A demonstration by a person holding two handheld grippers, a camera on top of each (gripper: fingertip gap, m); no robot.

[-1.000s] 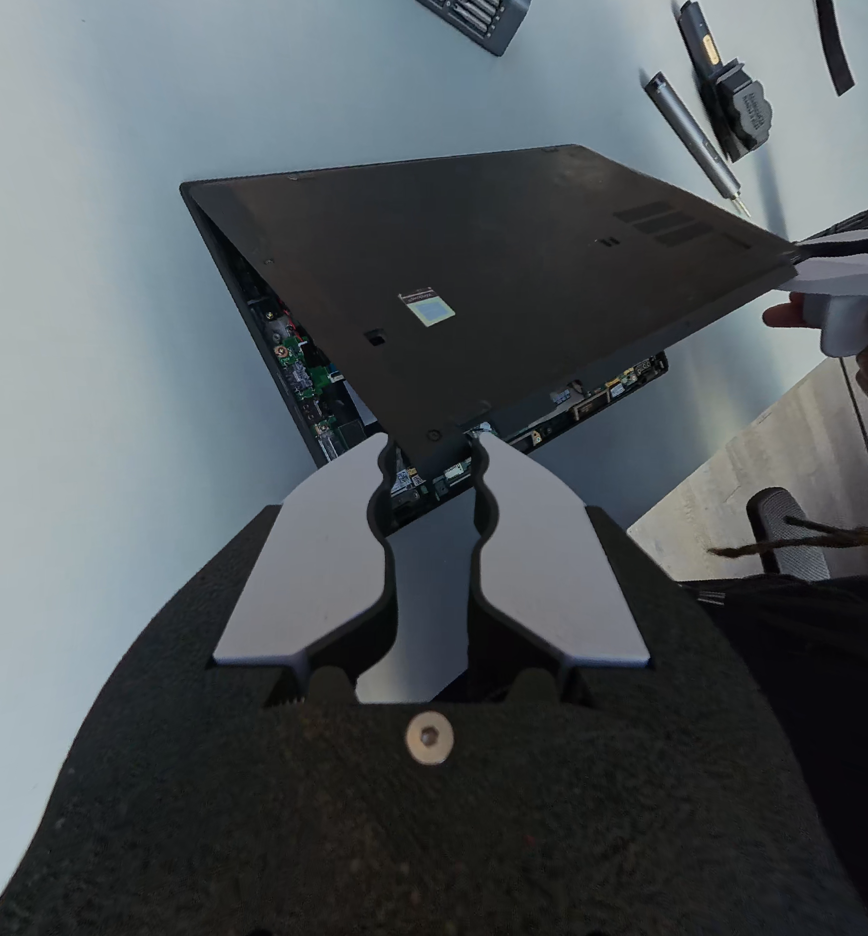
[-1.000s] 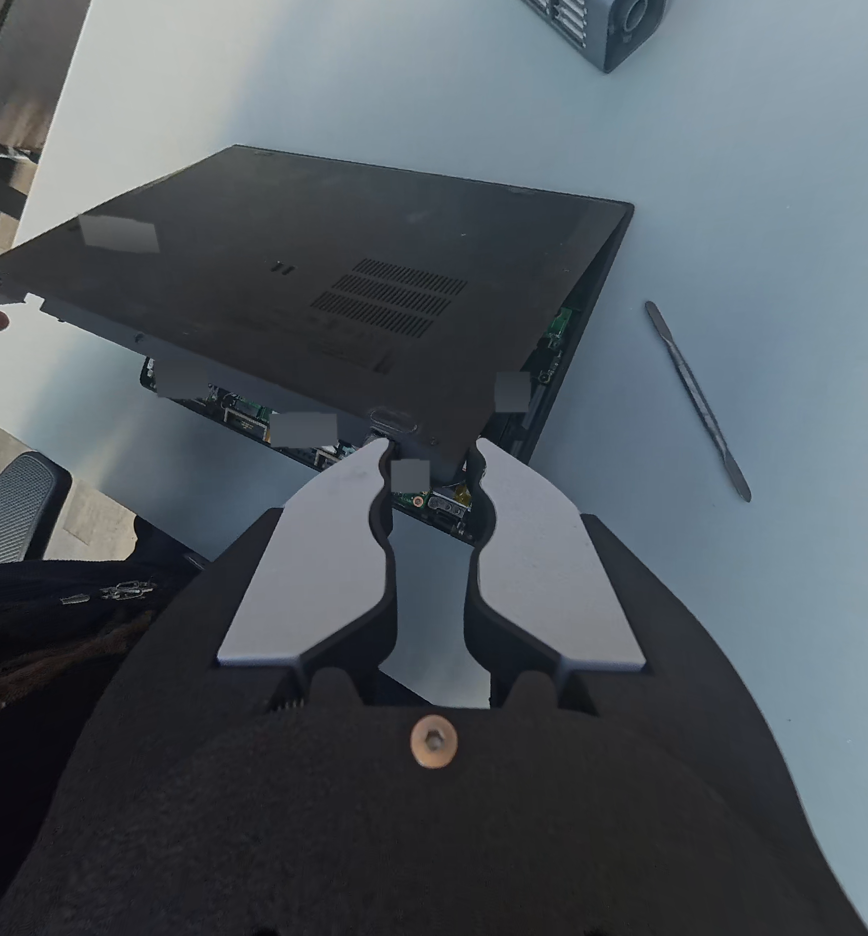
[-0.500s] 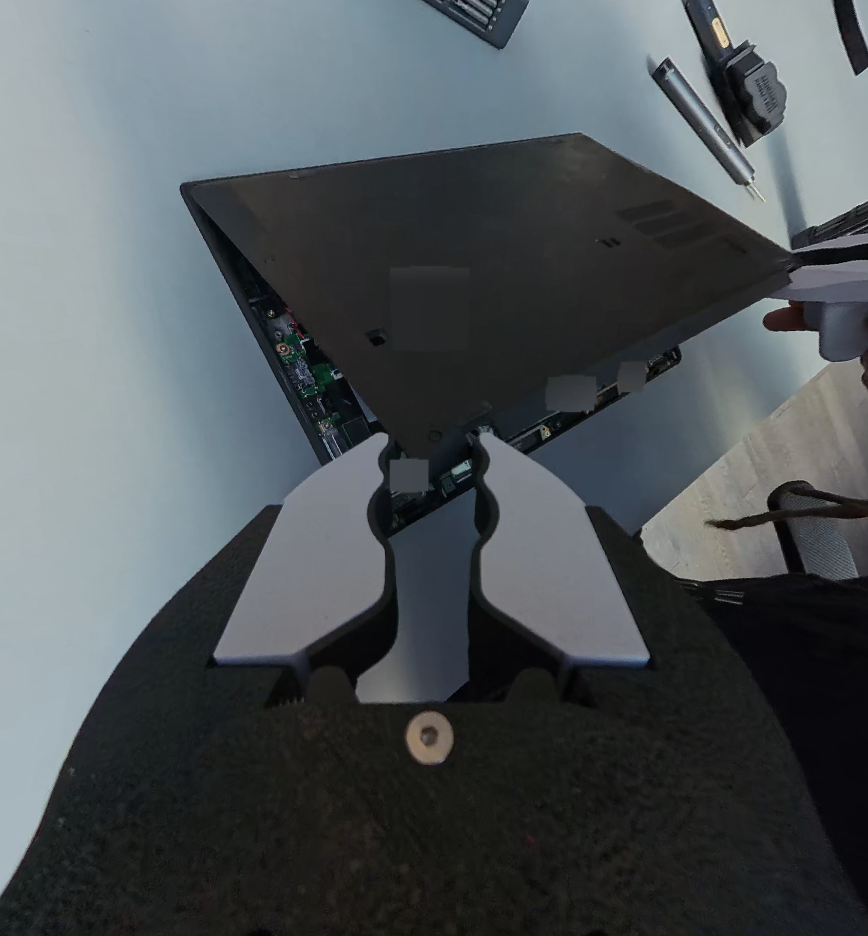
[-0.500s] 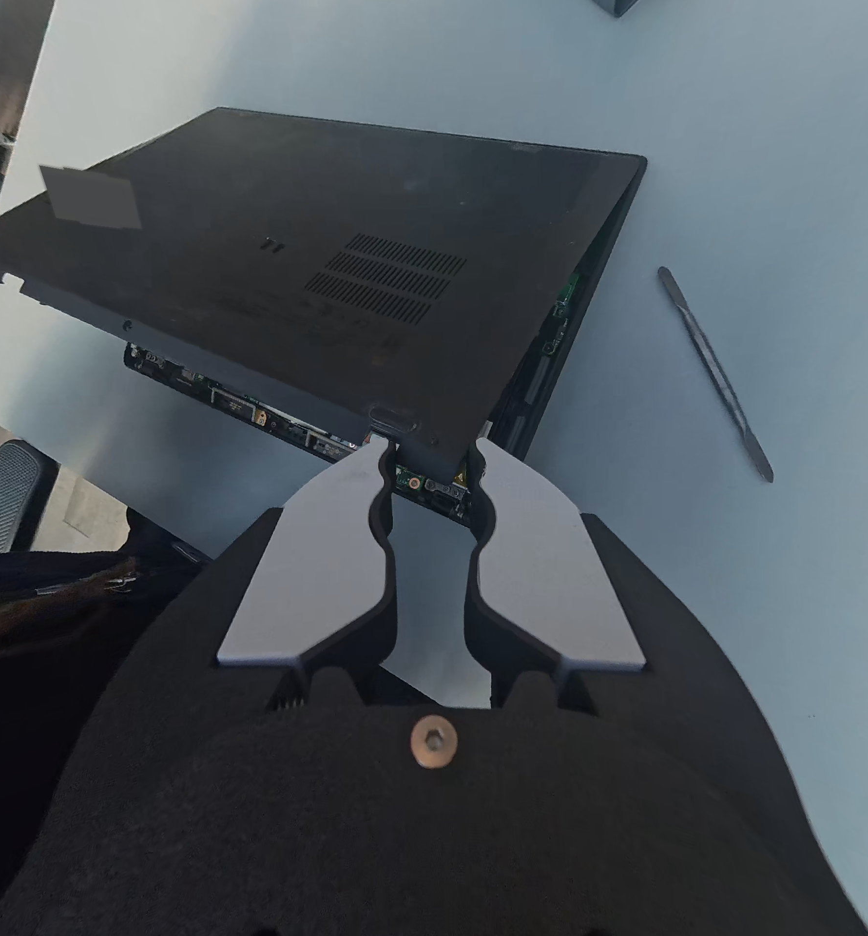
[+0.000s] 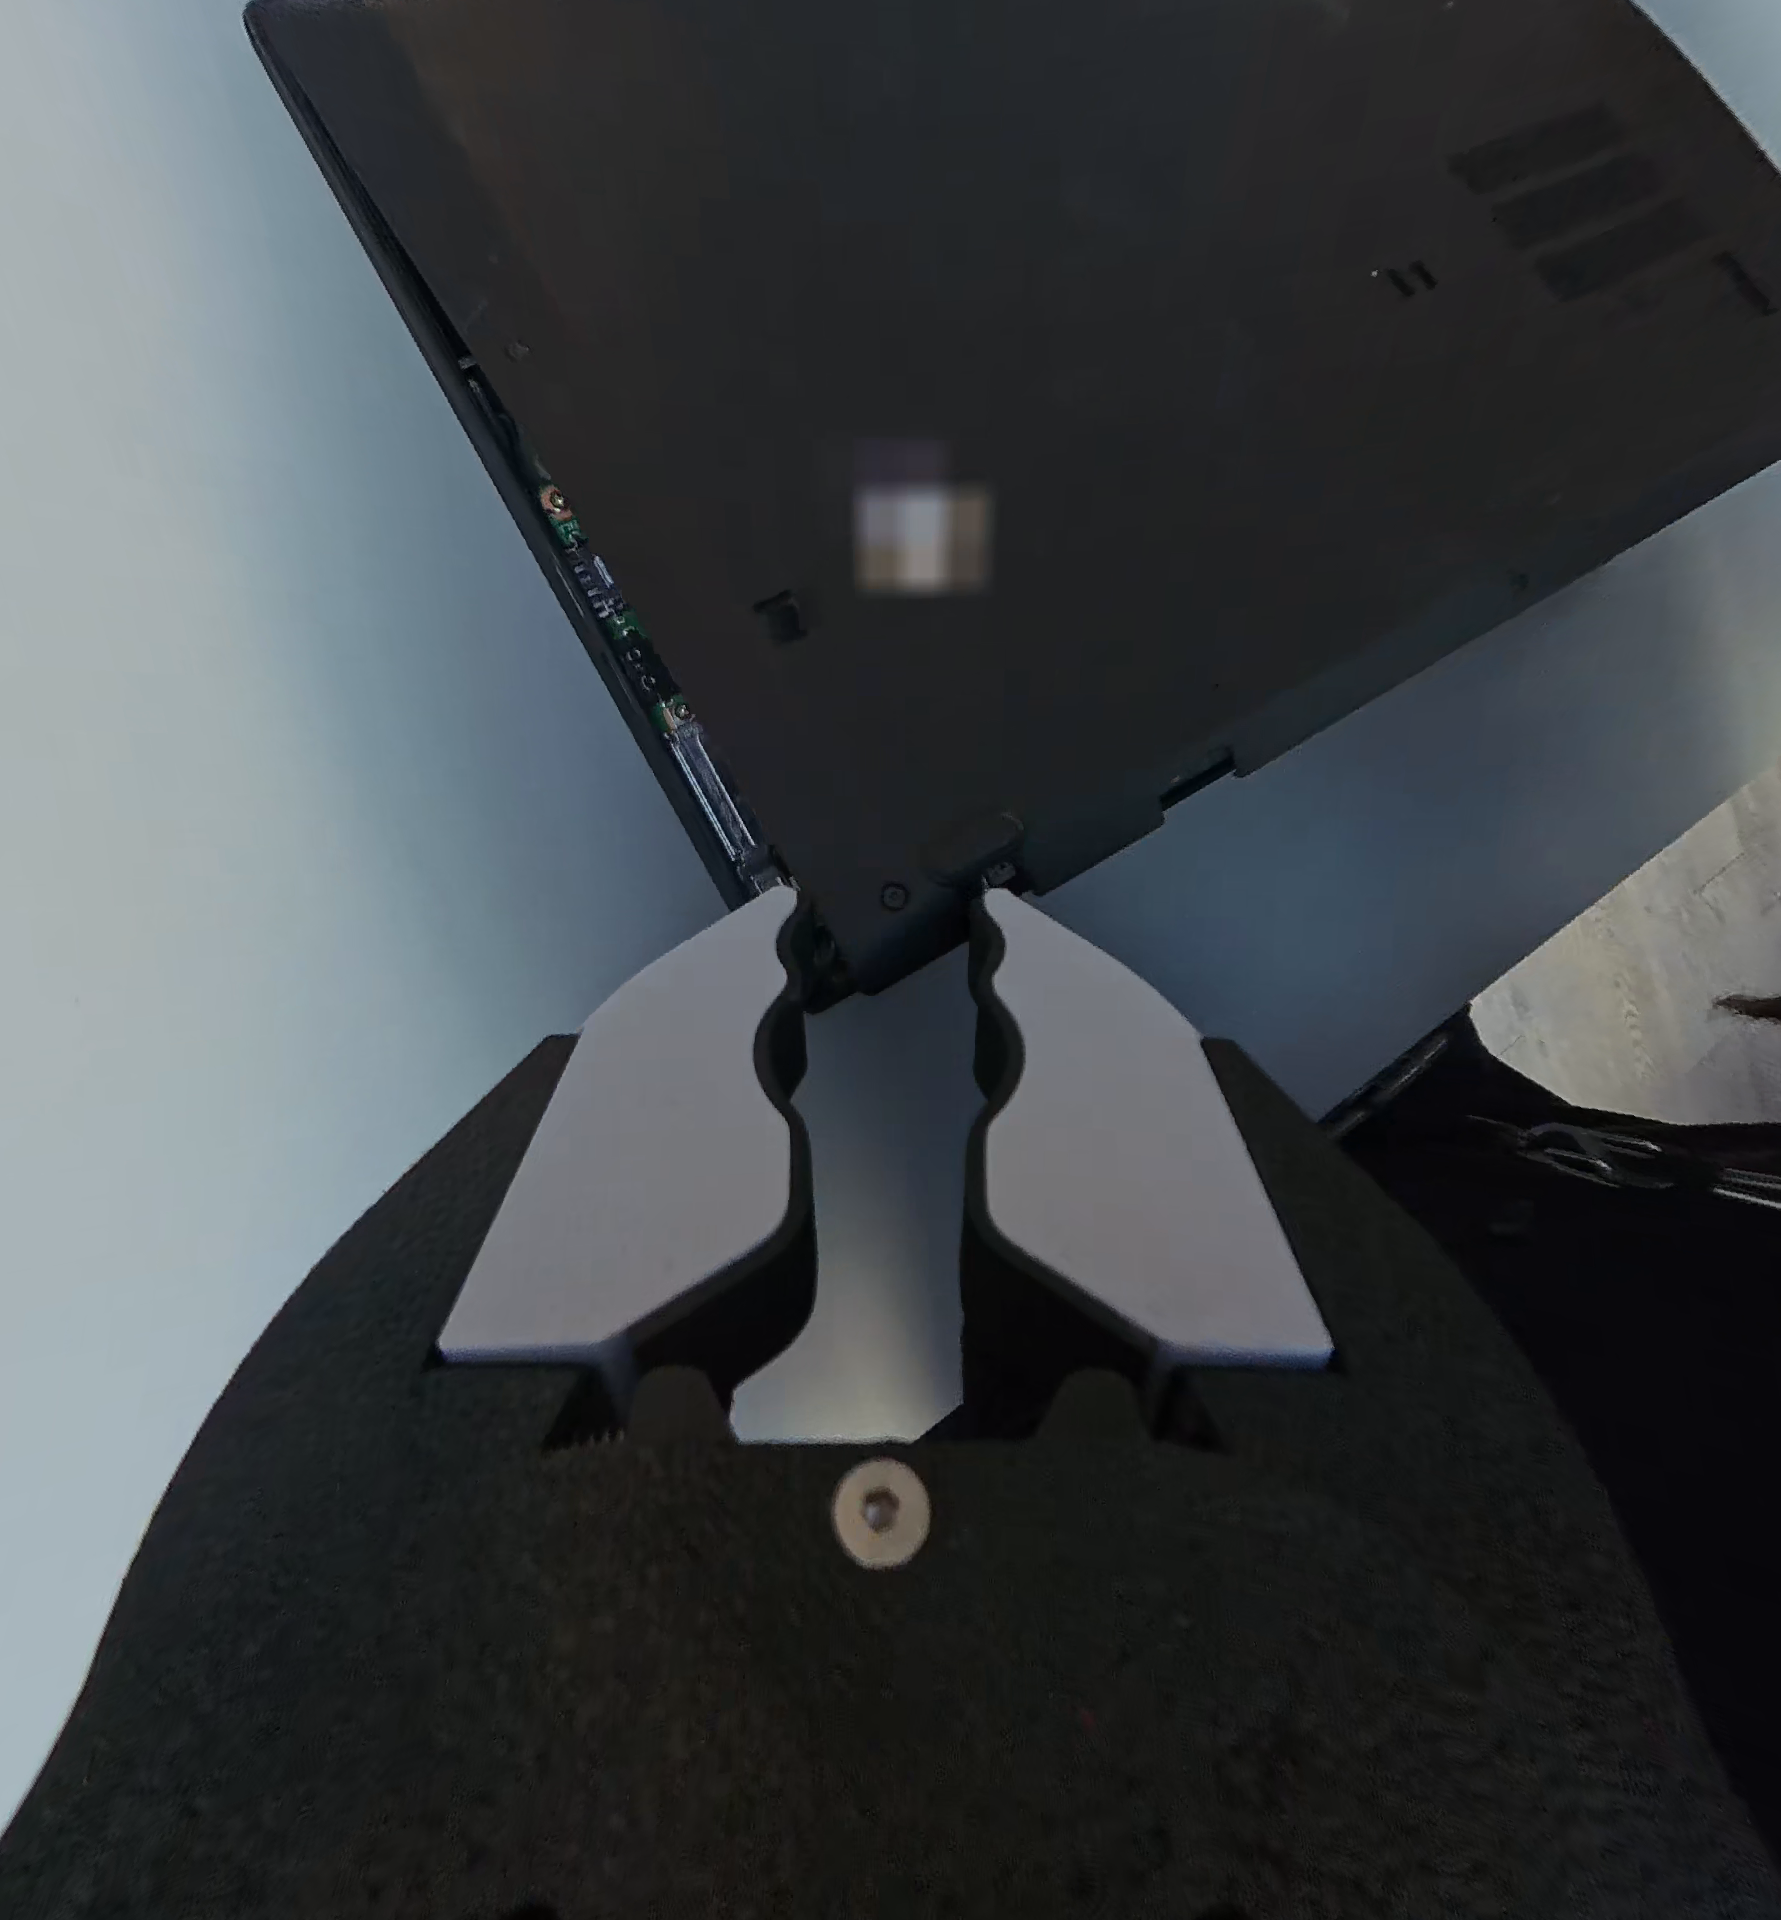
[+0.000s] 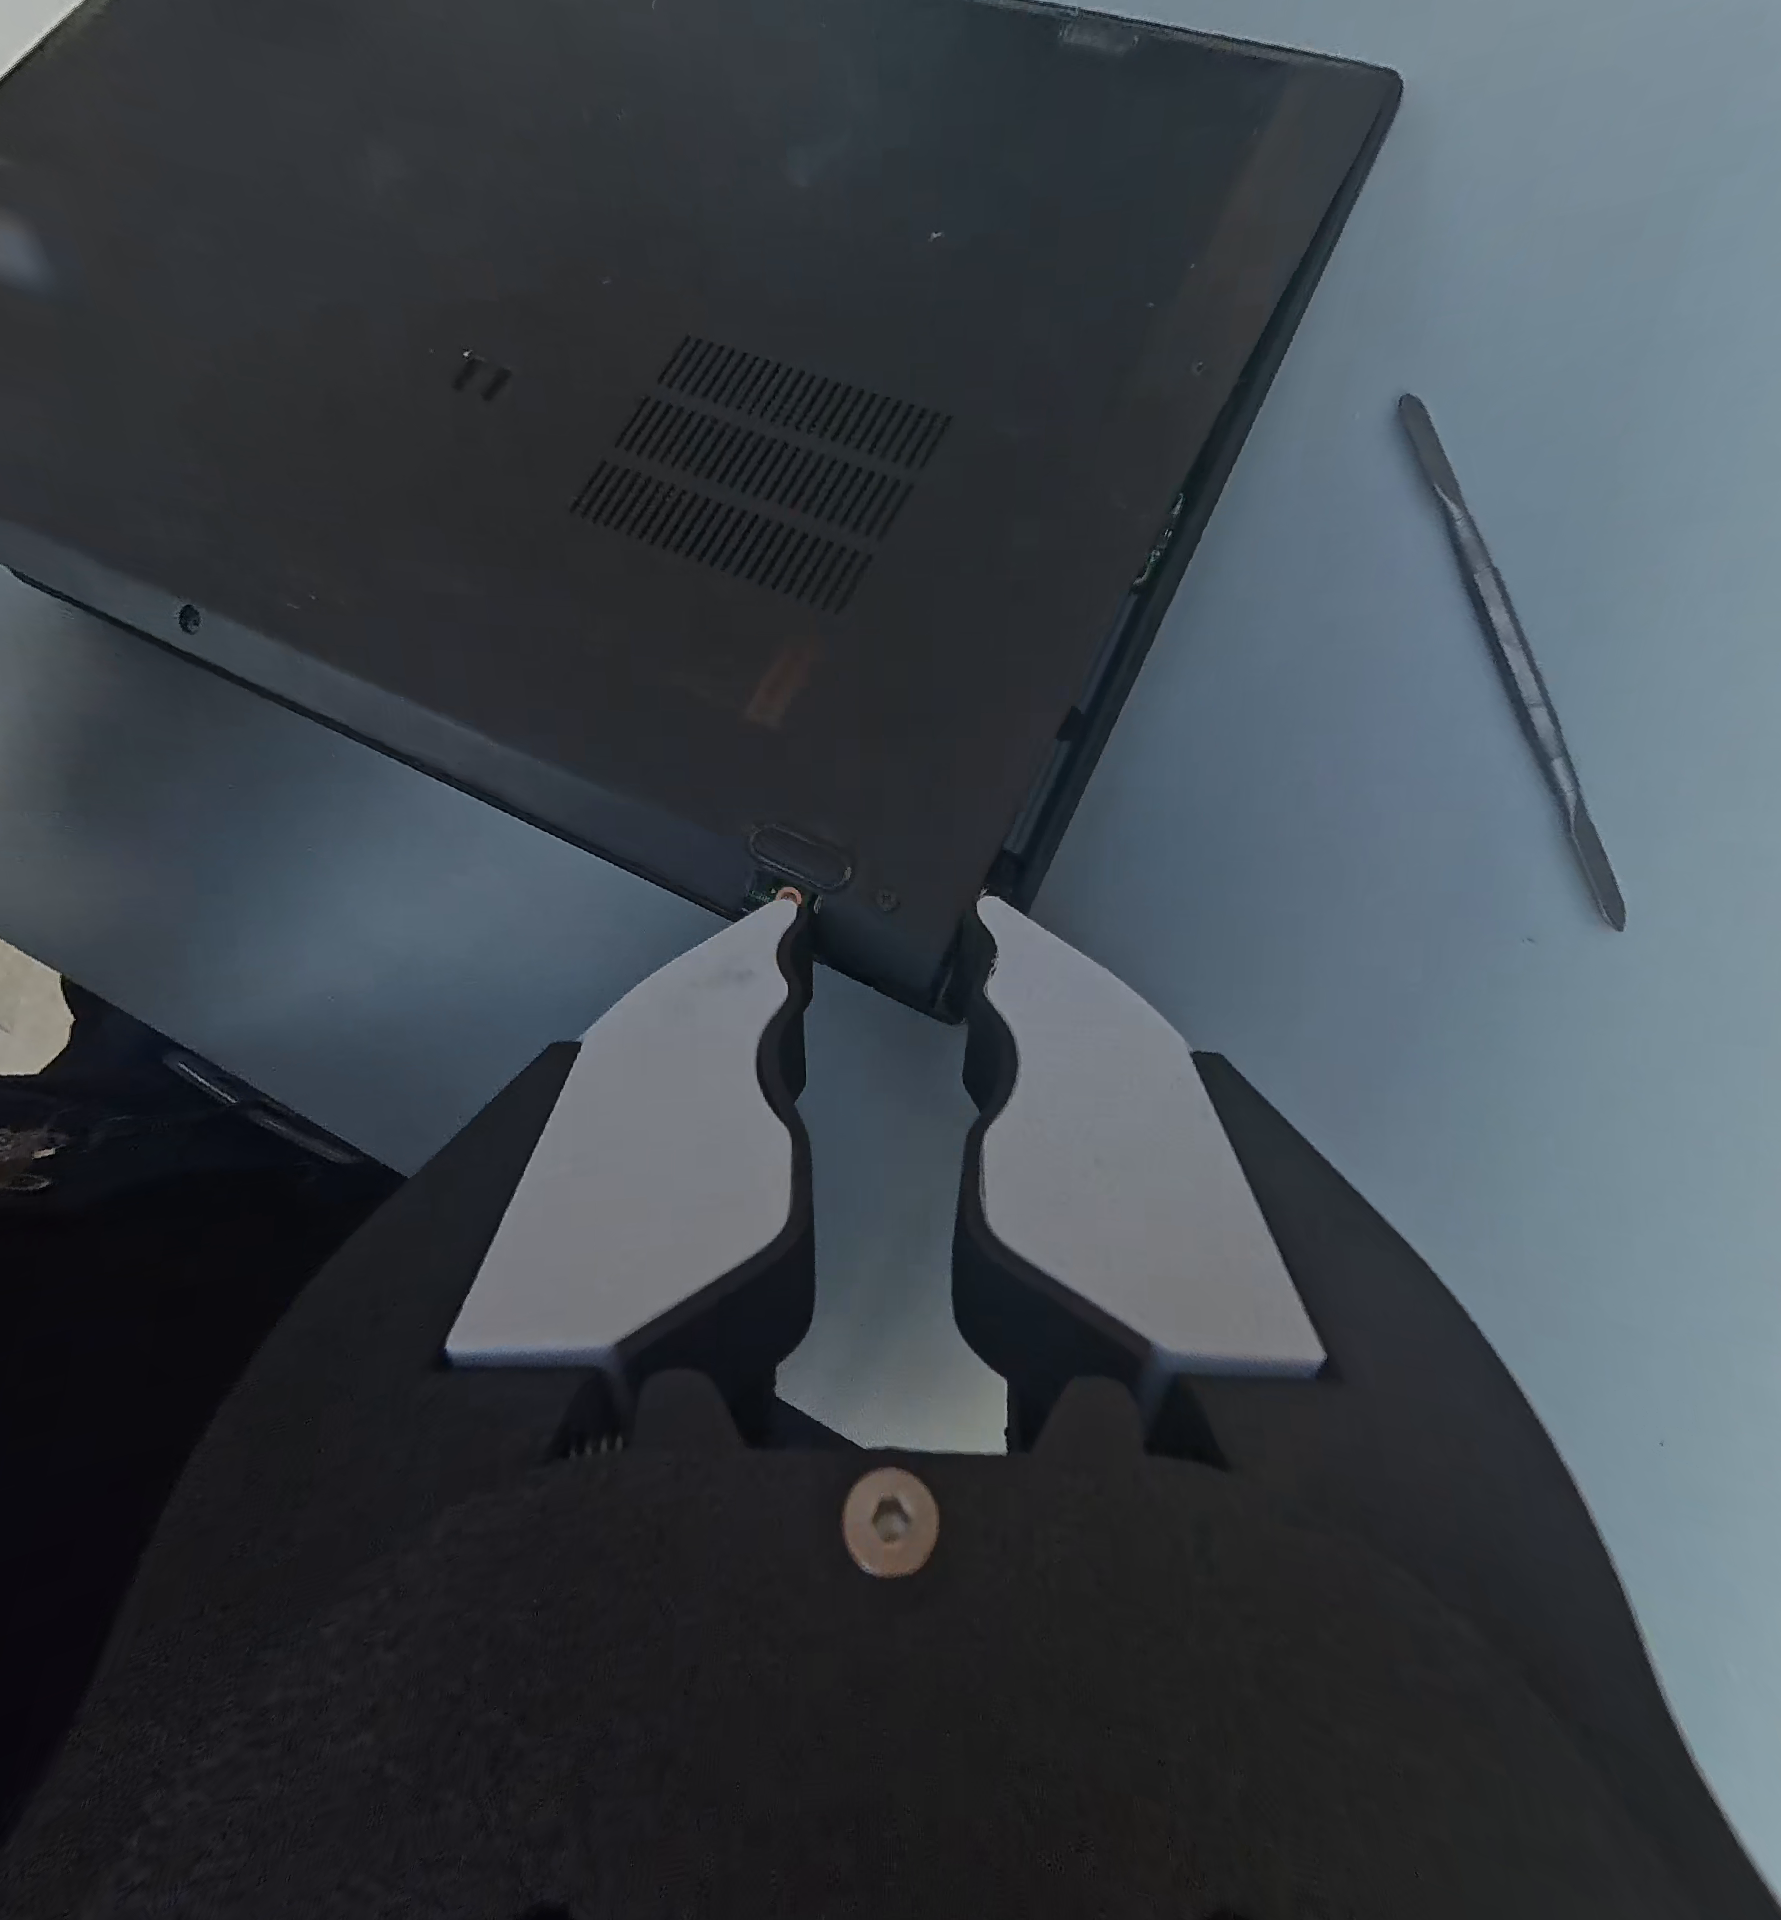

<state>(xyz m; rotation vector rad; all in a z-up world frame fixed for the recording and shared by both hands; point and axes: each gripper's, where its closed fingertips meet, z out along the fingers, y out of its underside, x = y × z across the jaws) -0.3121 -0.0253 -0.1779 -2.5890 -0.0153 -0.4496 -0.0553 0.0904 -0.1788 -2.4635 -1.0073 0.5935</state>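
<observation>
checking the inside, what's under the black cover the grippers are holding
Under the black cover, only a strip of green circuit board shows along its lifted edge. The cover hides the rest.

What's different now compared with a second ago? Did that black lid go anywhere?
The black bottom cover has come down: the gap showing the laptop's circuit boards along its near edge has nearly closed, leaving a strip at one side. Both views have moved closer. Unchanged: the left tongs and right tongs each still pinch a near corner, and the metal pry tool lies on the table.
</observation>
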